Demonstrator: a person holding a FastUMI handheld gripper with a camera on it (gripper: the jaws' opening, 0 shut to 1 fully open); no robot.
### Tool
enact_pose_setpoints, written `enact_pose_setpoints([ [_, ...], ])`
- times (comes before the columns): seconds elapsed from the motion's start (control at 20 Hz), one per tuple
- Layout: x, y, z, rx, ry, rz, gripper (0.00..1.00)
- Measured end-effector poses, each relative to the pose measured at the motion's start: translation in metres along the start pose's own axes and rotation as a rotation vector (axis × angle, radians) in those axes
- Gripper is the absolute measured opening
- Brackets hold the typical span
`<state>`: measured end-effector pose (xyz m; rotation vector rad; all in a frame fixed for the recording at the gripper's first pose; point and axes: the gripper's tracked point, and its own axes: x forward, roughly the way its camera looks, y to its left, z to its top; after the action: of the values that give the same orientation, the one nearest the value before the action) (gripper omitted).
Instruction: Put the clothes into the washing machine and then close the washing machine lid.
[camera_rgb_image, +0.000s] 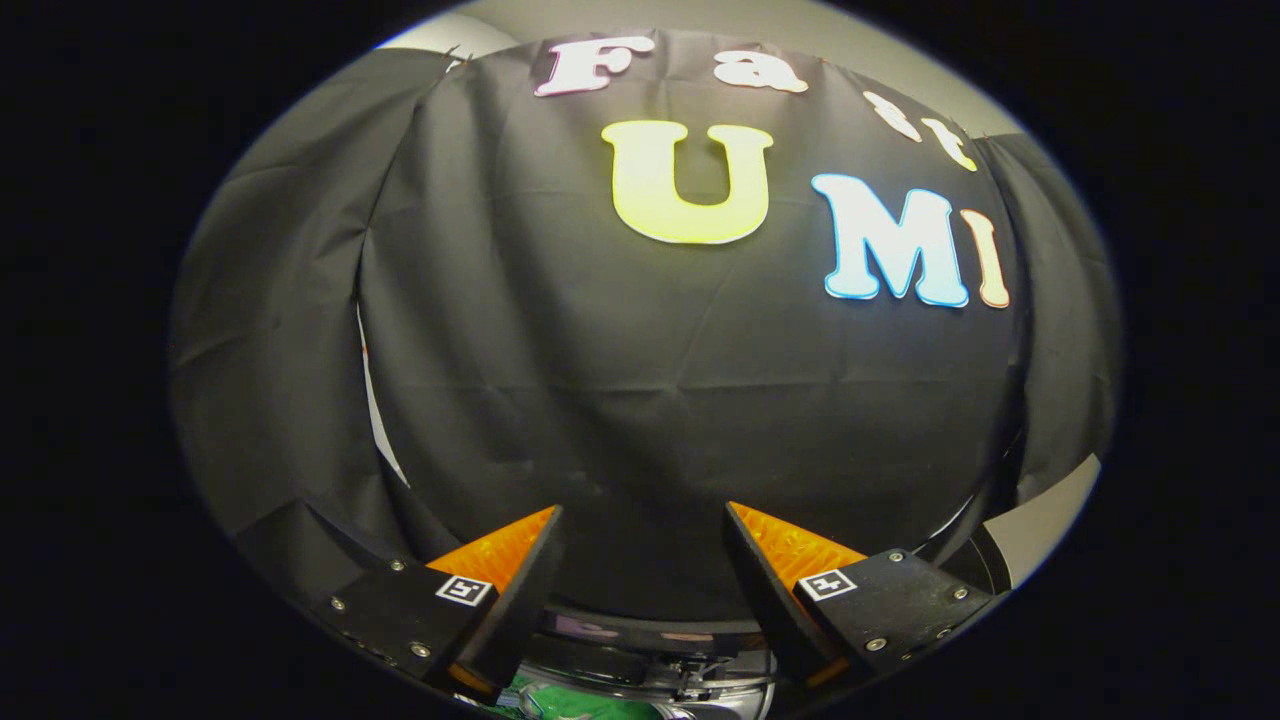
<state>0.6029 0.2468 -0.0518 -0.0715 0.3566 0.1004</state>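
My gripper (643, 512) is open, its two fingers spread wide with nothing between them, and it faces the black cloth wall of the booth. Low between the fingers, below their tips, I see the glossy dark rim of the washing machine (650, 635) curving across. Under that rim a bit of green cloth (560, 700) shows, close to the left finger; whether it lies inside the drum I cannot tell. The machine's lid is hidden from here.
The black cloth wall (650, 400) hangs close ahead, beyond the fingers. A pale surface (1045, 520) shows past the cloth to the right of the right finger, and a thin pale gap (375, 420) runs down the cloth to the left.
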Motion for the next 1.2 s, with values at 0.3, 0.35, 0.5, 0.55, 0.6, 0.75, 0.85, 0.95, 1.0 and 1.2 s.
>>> enact_pose_setpoints([
  [0.3,-0.013,-0.003,-0.011,0.067,0.029,-0.001,0.96],
  [0.35,-0.016,-0.003,-0.010,0.060,0.021,0.004,0.96],
  [0.5,-0.019,-0.003,-0.007,0.078,0.002,0.012,0.96],
  [0.55,-0.021,-0.004,-0.005,0.067,-0.006,0.011,0.96],
  [0.6,-0.026,-0.005,-0.002,0.059,-0.021,0.010,0.96],
  [0.75,-0.045,0.001,-0.009,0.043,-0.040,0.025,0.96],
  [0.85,-0.046,0.000,-0.014,0.070,-0.020,0.026,0.95],
  [0.95,-0.045,0.002,-0.013,0.067,0.000,0.022,0.94],
  [1.0,-0.048,0.002,-0.012,0.071,0.007,0.023,0.94],
  [1.2,-0.063,0.004,-0.013,0.066,-0.007,0.019,0.94],
])
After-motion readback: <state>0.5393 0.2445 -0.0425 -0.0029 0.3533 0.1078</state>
